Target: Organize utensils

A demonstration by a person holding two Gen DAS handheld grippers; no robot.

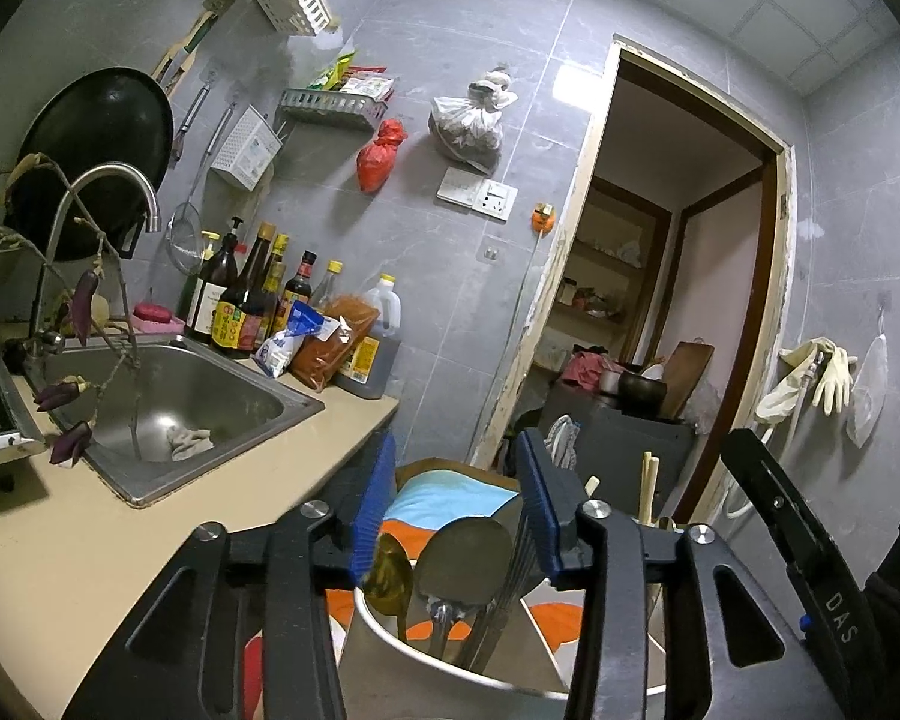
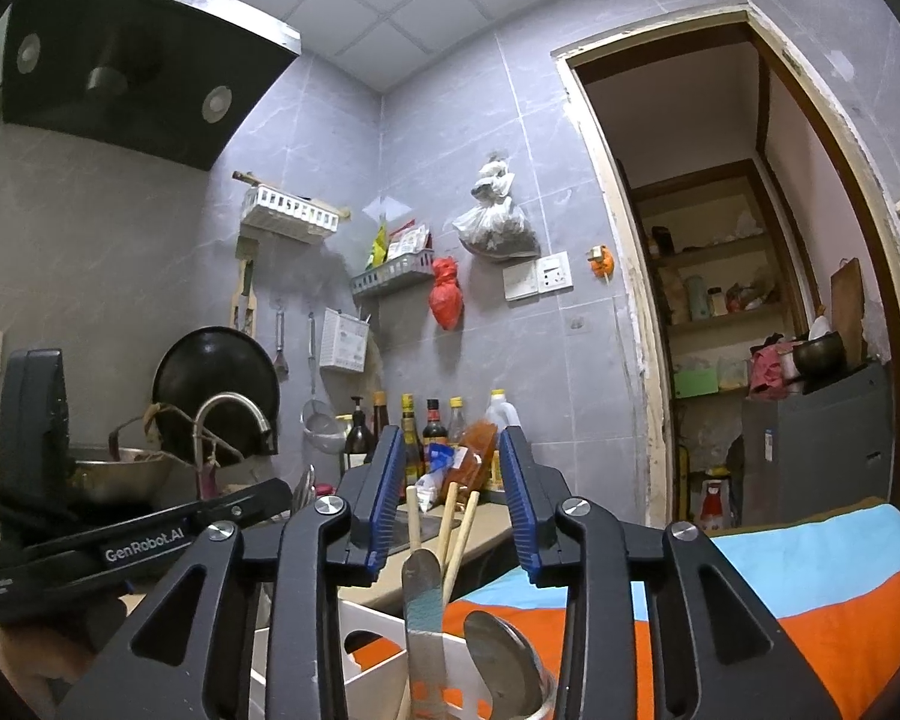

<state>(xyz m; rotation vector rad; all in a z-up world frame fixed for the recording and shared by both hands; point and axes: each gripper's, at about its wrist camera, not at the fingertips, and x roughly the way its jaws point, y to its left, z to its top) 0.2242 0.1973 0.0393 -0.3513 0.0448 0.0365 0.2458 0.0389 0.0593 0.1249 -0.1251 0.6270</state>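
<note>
**Operator:** My left gripper [image 1: 456,516] points level, its blue pads apart with nothing pressed between them. Below and between them stand a gold spoon [image 1: 388,570], a large steel spoon [image 1: 465,552] and a fork [image 1: 513,576], all upright in a metal cup [image 1: 444,666]. My right gripper [image 2: 453,498] is also parted and holds nothing. Under it rise a flat steel handle [image 2: 423,594], a second steel spoon [image 2: 501,654] and wooden chopsticks [image 2: 456,531].

**Listener:** So where are the utensils now?

**Operator:** Those I can see stand upright in holders. From the right wrist I see a white divided caddy [image 2: 366,660] just left of the steel pieces, one compartment looking empty. Which holder the chopsticks sit in, I cannot tell.

**Listener:** How much is done?

**Operator:** I judge it well along: no loose utensil lies on the beige counter [image 1: 90,540] or on the striped cloth [image 2: 780,588] beneath the holders. The sink [image 1: 210,384] holds only a rag. What may remain is sorting the mixed pieces by type; I can't confirm that.
</note>
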